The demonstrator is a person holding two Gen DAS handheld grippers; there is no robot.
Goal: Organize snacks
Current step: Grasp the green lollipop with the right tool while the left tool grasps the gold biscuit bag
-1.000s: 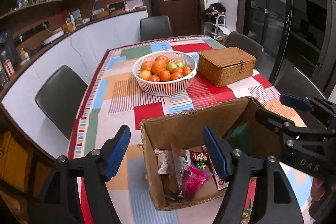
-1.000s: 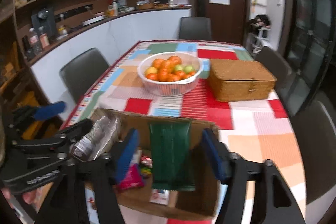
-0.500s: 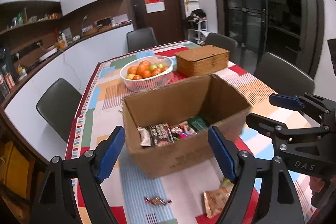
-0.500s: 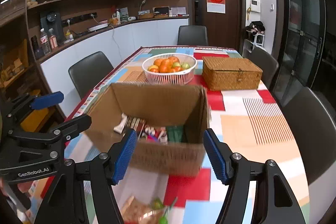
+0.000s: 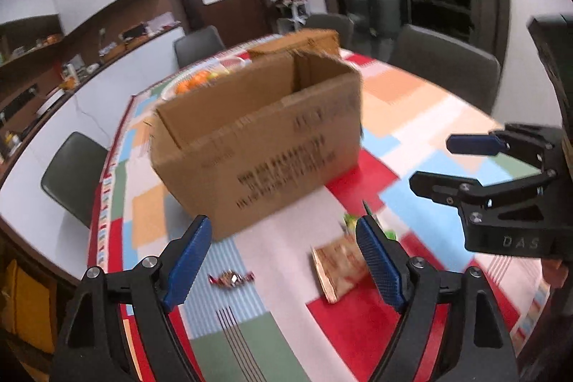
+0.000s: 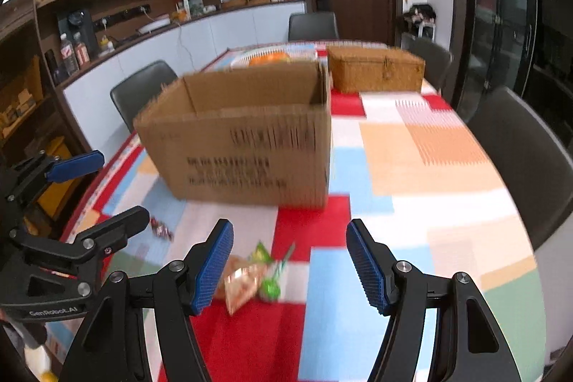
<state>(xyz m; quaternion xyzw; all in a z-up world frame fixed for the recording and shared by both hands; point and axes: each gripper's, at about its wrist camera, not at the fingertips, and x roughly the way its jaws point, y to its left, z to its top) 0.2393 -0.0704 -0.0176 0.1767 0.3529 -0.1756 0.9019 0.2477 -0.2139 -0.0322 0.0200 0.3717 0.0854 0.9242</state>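
Both tongs have pulled back from above the cardboard box (image 6: 243, 135) and now gape released and empty, the left tongs (image 5: 283, 264) and right tongs (image 6: 290, 265) low over the counter (image 6: 422, 153). Nearest, short of the box, lie an orange snack packet (image 6: 241, 283), a green candy (image 6: 270, 289) and a red wrapped sweet (image 5: 231, 279), so collecting loose snacks likely comes next.

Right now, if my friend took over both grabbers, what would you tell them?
Left gripper: open, empty, low over the table.
Right gripper: open, empty.
Cardboard box stands upright mid-table; its contents are hidden from here.
Loose on the tablecloth before it: orange snack packet, green packet, small red wrapped candy.
Left to do: pick these three up and put them in the box.
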